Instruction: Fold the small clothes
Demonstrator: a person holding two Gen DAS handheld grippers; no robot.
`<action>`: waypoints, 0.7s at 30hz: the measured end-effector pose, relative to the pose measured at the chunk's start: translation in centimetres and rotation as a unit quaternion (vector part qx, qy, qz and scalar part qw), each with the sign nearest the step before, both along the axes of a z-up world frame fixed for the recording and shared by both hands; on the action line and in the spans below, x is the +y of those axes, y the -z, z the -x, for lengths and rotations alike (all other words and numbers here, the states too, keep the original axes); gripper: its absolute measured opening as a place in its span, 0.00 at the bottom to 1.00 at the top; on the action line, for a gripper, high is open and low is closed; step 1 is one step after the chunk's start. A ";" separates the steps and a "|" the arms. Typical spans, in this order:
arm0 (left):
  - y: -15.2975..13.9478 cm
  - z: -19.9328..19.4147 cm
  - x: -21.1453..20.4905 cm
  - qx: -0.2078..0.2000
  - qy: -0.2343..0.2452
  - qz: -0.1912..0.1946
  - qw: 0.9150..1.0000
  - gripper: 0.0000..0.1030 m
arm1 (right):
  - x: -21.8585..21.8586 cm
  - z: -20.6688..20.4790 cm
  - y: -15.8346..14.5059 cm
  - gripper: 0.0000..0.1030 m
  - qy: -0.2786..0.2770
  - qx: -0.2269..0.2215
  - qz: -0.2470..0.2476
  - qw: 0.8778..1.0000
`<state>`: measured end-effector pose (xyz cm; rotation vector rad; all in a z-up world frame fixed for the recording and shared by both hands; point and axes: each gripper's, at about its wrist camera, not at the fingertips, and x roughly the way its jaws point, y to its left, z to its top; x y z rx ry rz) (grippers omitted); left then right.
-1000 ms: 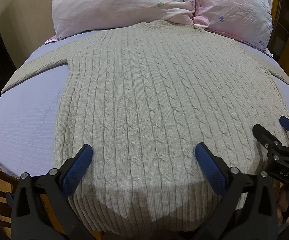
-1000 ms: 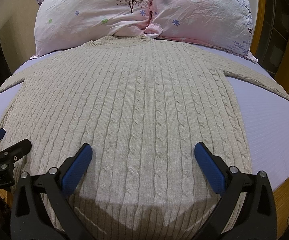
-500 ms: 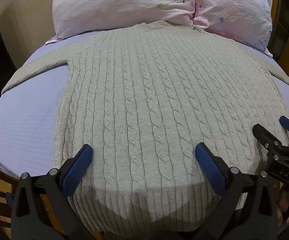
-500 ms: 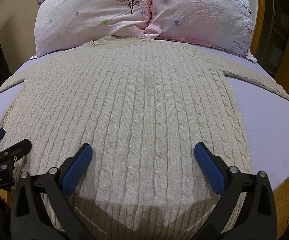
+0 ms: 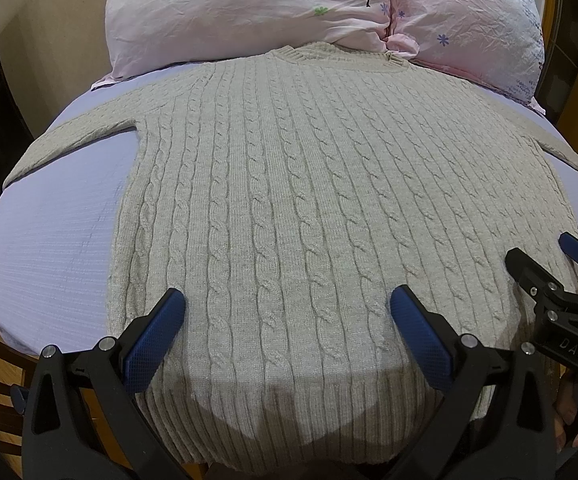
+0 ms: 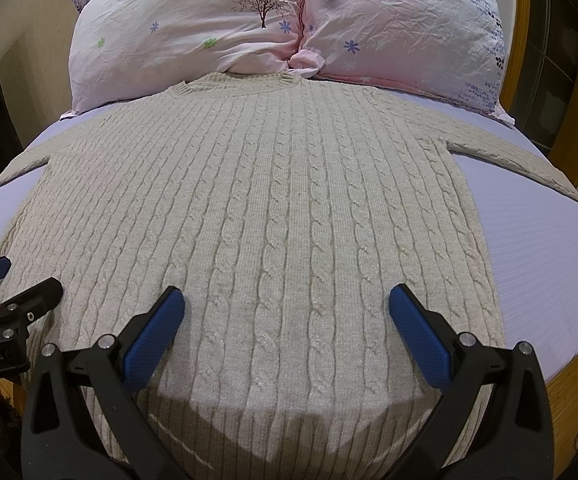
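Nothing has shifted since a second ago. Left gripper [image 5: 287, 310] and right gripper [image 6: 287, 308] hover at six o'clock over the hem, jaws spread wide, holding nothing. Sweater [image 5: 289, 208] lies flat on the lilac bed [image 5: 49, 248]; pink pillows [image 6: 289, 20] at twelve o'clock.

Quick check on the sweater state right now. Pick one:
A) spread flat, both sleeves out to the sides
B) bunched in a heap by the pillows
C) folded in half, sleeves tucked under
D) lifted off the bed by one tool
A: the sweater lies flat on the bed sheet, collar toward the pillows, a sleeve stretched out to each side; the left tool and right tool are both open and hold nothing.
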<state>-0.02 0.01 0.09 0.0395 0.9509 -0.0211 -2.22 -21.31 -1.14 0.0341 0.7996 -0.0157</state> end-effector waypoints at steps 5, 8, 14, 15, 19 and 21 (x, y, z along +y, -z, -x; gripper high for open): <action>0.0 -0.1 0.0 0.000 -0.001 0.000 1.000 0.99 | 0.0 0.0 0.0 0.98 0.000 0.000 0.000 1.000; -0.3 -0.4 0.1 0.001 -0.002 0.000 1.000 0.99 | -0.1 0.0 0.0 0.98 0.000 0.000 0.000 1.000; -0.3 -0.1 0.0 0.000 -0.002 0.000 1.000 0.99 | -0.1 0.1 0.0 0.98 0.000 -0.001 0.000 1.000; -0.3 -0.2 0.0 0.000 -0.002 0.000 1.000 0.99 | -0.1 0.1 0.1 0.98 0.000 -0.001 0.000 1.000; -0.3 -0.1 0.0 -0.001 -0.002 0.000 1.000 0.99 | 0.0 0.0 0.3 0.98 0.000 -0.001 0.000 1.000; -0.3 0.0 0.0 -0.001 -0.002 -0.001 1.000 0.99 | 0.1 0.0 0.4 0.98 -0.001 -0.004 -0.001 1.000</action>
